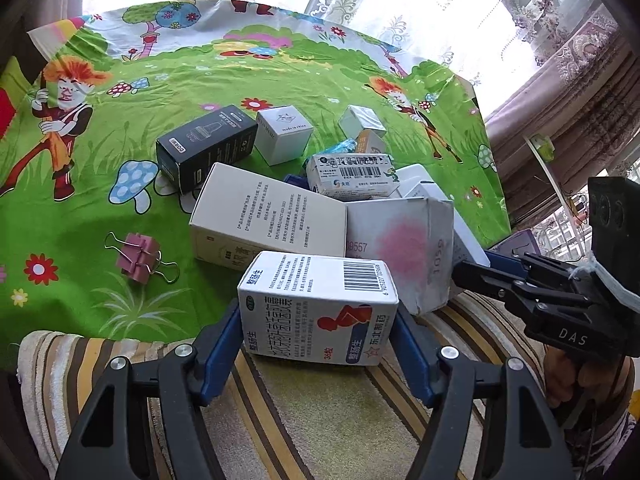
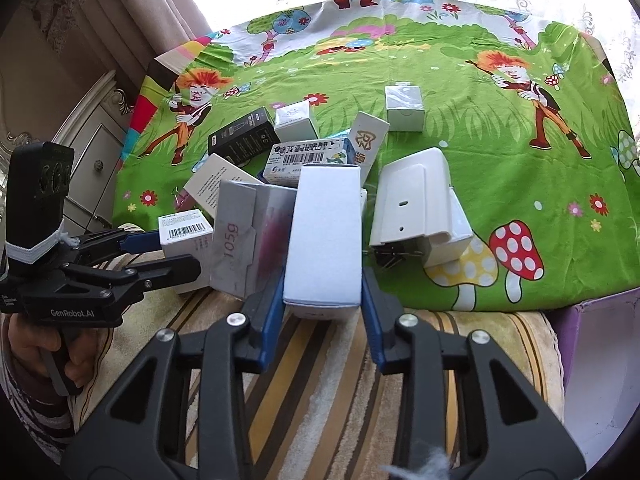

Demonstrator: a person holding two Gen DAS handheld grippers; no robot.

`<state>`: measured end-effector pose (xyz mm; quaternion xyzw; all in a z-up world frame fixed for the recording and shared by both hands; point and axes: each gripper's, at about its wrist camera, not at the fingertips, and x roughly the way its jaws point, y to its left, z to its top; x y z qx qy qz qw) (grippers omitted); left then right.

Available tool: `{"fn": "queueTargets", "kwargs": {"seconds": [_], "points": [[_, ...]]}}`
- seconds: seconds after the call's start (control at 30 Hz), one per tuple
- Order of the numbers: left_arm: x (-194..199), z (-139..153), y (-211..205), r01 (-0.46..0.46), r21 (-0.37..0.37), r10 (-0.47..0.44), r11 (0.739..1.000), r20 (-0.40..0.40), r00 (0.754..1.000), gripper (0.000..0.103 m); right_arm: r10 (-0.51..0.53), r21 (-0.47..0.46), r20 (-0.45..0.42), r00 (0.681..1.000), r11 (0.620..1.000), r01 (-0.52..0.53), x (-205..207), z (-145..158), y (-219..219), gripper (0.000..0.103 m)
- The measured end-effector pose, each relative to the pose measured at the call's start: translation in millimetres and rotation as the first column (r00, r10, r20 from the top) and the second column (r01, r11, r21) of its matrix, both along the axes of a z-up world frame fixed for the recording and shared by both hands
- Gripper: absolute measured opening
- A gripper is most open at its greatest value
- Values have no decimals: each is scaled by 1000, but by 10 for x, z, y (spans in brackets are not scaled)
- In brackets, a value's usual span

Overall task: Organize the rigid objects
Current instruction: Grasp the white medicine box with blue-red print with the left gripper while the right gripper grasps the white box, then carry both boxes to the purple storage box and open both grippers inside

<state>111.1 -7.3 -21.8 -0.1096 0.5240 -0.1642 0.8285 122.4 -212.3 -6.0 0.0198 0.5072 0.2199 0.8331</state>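
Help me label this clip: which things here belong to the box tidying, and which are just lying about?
Job:
medicine box in left gripper
plain white box in right gripper
black box
105g box

Lying about:
pink binder clip
curtains
striped towel

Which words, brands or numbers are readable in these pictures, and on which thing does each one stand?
"DAS": right tongs body.
"GenRobot.AI": left tongs body.
"105g": grey carton.
"DORMI": black box.
"made in china": white cube box.
"36": medicine box; its Chinese print and the other boxes' text are too small to read.
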Motion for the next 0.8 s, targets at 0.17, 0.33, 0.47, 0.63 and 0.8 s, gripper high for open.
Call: {"fn": "queueTargets", "kwargs": {"seconds": [0.17, 0.33, 0.47, 0.63, 0.8], "points": [[-139, 133, 48, -49, -22, 50, 999, 41, 998, 71, -7, 22, 34, 999, 1000, 6, -139, 84, -75, 40], [-306, 278, -4, -74, -34, 77, 997, 90, 993, 71, -42, 67, 62, 997, 997, 38, -266, 176, -223, 39], [-435, 438, -152, -63, -25, 66, 998, 151, 986, 71, -66, 101, 88, 994, 993, 57, -411, 266, -362, 39], [-566, 586, -492, 15, -15, -11, 1000, 208, 978, 71, -110, 136, 110, 988, 986, 95, -603, 365, -630, 39], [-593, 582, -859, 105, -22, -99, 994, 193, 976, 71, -170, 155, 119, 978, 976, 151, -780, 403, -970, 39]]}}
